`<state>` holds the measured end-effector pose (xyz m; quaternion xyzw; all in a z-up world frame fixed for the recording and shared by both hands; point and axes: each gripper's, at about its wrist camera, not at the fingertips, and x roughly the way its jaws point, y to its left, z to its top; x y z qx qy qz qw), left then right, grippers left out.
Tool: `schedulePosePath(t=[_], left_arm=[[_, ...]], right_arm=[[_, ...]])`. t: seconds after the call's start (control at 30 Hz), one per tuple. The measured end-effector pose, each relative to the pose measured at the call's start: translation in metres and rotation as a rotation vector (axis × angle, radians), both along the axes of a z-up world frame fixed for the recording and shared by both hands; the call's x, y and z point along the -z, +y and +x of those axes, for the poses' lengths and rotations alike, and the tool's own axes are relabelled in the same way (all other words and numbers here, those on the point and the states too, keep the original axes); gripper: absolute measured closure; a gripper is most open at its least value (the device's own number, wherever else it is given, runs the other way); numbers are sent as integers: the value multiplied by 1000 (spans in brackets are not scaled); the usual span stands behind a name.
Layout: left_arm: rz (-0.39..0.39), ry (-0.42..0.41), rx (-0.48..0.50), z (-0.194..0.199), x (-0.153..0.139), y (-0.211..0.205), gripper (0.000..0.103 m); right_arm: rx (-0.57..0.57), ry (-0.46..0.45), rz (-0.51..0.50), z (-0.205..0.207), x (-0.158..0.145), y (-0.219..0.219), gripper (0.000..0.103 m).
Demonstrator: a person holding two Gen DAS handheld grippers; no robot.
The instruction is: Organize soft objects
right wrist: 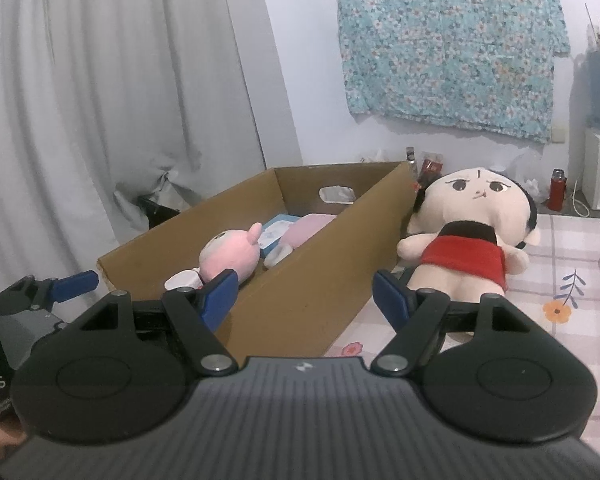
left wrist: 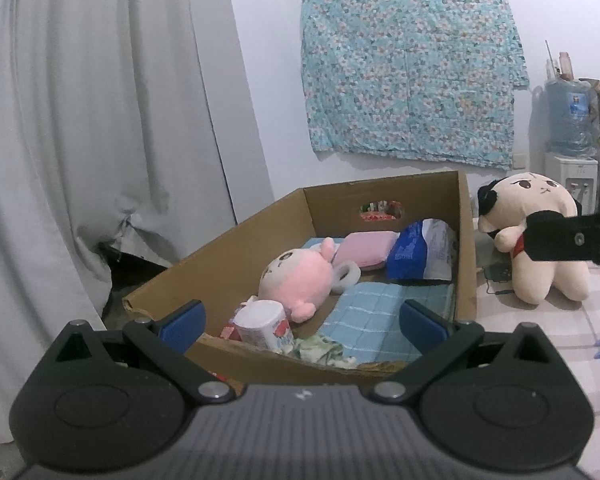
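An open cardboard box [left wrist: 228,256] [right wrist: 320,272] holds a pink plush [left wrist: 296,280] [right wrist: 230,256], a pink cushion [left wrist: 366,250], a blue pack [left wrist: 410,256], a folded blue towel [left wrist: 374,316] and a wrapped tissue roll [left wrist: 264,326]. A cream doll [left wrist: 540,268] [right wrist: 472,232] with black hair and a red dress lies on the bed, just right of the box. My left gripper [left wrist: 302,324] hovers open at the box's near end, nothing between its fingers. My right gripper [right wrist: 306,300] is open over the box's right wall, the doll just beyond its right finger [right wrist: 392,300].
A white curtain [left wrist: 80,120] hangs to the left. A floral cloth [left wrist: 408,68] is pinned on the wall behind. A water dispenser [left wrist: 572,128] and a red flask [right wrist: 557,190] stand at the far right. The checked floral bedsheet [right wrist: 560,300] spreads to the right.
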<state>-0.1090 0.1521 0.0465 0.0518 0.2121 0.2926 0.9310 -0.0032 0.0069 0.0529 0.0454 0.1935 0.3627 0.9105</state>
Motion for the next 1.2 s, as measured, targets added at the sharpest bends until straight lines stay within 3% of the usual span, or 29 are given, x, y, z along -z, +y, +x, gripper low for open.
schedulePosePath(t=[1.2], left_arm=[[-8, 4, 2, 1, 0, -4, 0]], right_arm=[[1, 10, -8, 3, 3, -5, 28]])
